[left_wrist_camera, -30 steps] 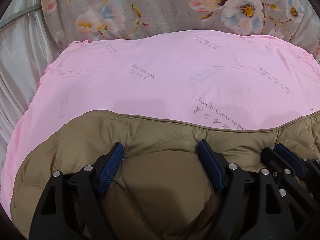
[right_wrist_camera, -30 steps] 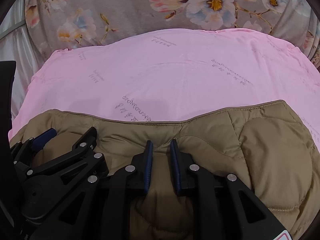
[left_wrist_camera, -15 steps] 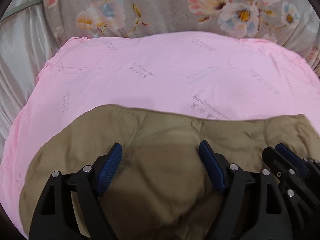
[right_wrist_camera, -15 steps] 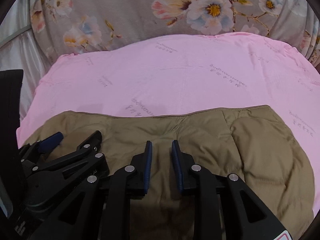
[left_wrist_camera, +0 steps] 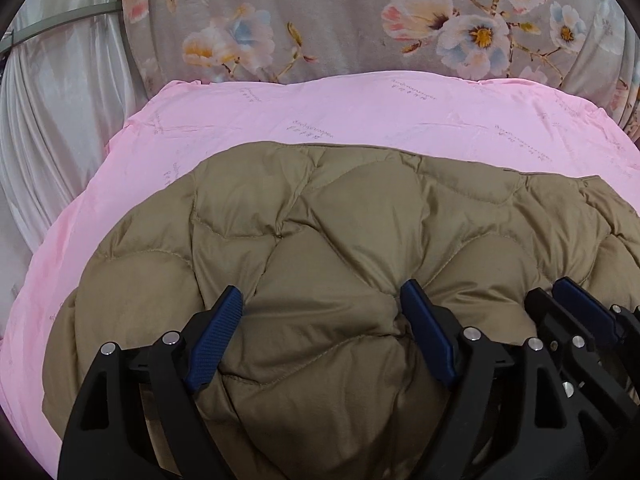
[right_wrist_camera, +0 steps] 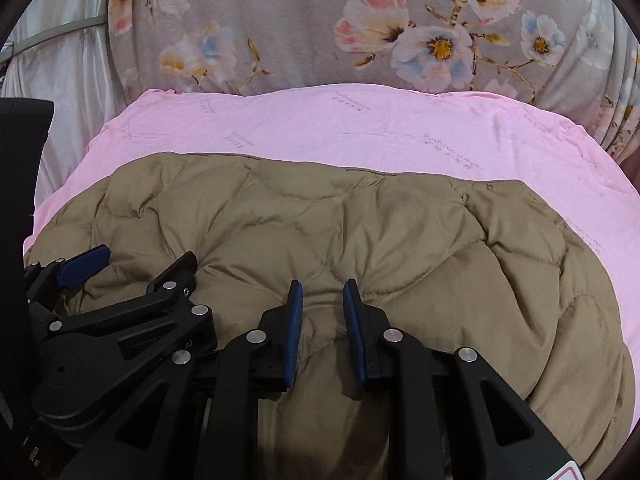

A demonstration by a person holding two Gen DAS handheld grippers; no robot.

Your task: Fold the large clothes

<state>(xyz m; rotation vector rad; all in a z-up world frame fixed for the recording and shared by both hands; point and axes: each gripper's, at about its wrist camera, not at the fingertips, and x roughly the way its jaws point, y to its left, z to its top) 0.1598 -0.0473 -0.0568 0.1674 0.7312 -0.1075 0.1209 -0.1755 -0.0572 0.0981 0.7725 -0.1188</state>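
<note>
A tan quilted puffer jacket (left_wrist_camera: 340,240) lies on a pink sheet (left_wrist_camera: 360,120); it also shows in the right wrist view (right_wrist_camera: 400,232). My left gripper (left_wrist_camera: 322,312) stands wide open, its blue pads (left_wrist_camera: 216,332) resting against a bulge of the jacket. My right gripper (right_wrist_camera: 322,300) has its jaws close together, pinching a fold of the jacket between the blue pads (right_wrist_camera: 294,328). The two grippers sit side by side; the right one shows at the left view's right edge (left_wrist_camera: 568,312), the left one at the right view's left edge (right_wrist_camera: 132,280).
A grey floral blanket (left_wrist_camera: 360,20) lies beyond the pink sheet (right_wrist_camera: 360,128). White satin cloth (left_wrist_camera: 60,100) hangs at the left. A dark object (right_wrist_camera: 20,152) stands at the left edge of the right wrist view.
Both grippers have pulled back toward me. More of the jacket now shows in front of them, spread over the pink sheet with its quilted side up.
</note>
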